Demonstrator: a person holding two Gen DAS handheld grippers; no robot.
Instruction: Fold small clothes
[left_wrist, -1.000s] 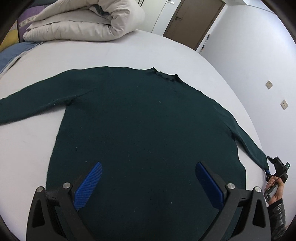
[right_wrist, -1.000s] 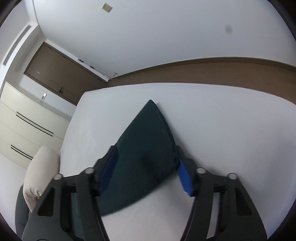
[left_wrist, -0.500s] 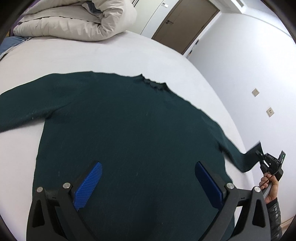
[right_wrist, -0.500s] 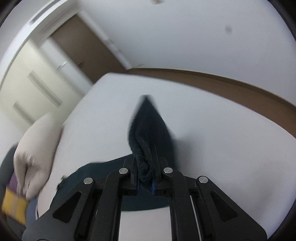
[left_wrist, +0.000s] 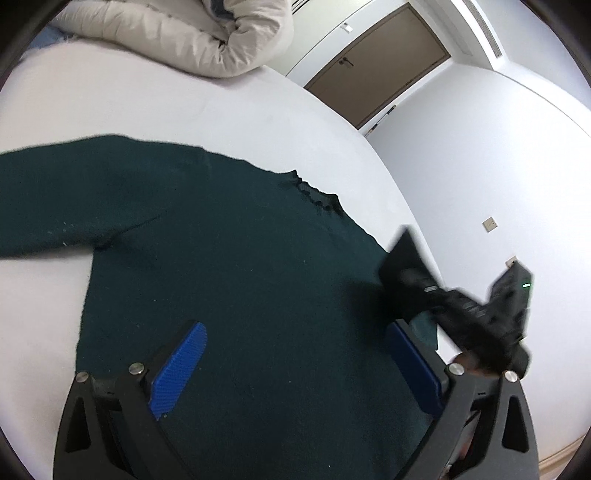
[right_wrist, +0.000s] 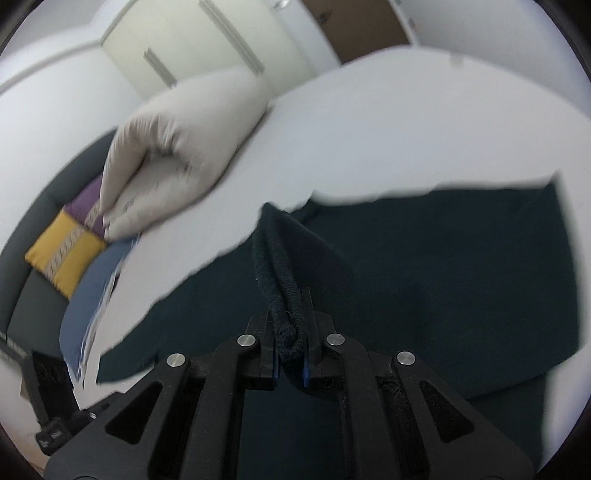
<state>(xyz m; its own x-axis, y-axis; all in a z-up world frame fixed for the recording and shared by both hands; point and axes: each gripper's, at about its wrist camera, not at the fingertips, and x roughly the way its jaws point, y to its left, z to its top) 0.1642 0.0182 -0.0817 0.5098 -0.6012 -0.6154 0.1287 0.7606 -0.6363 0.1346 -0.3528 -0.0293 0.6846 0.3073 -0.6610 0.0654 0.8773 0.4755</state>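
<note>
A dark green sweater lies flat on the white bed, its left sleeve stretched out to the left. My left gripper hangs open above the sweater's lower body, nothing between its blue pads. My right gripper is shut on the cuff of the right sleeve, which stands up out of its jaws above the sweater body. In the left wrist view the right gripper shows blurred at the right, carrying the sleeve end over the sweater's right side.
A rolled beige duvet lies at the head of the bed, with a yellow and purple cushion and a blue pillow beside it. A brown door and white walls lie beyond. The bed's right edge runs close to the wall.
My right gripper shut on the right sleeve cuff, lifted it and swung it inward over the sweater body. The left gripper drifted slightly over the sweater and stayed open.
</note>
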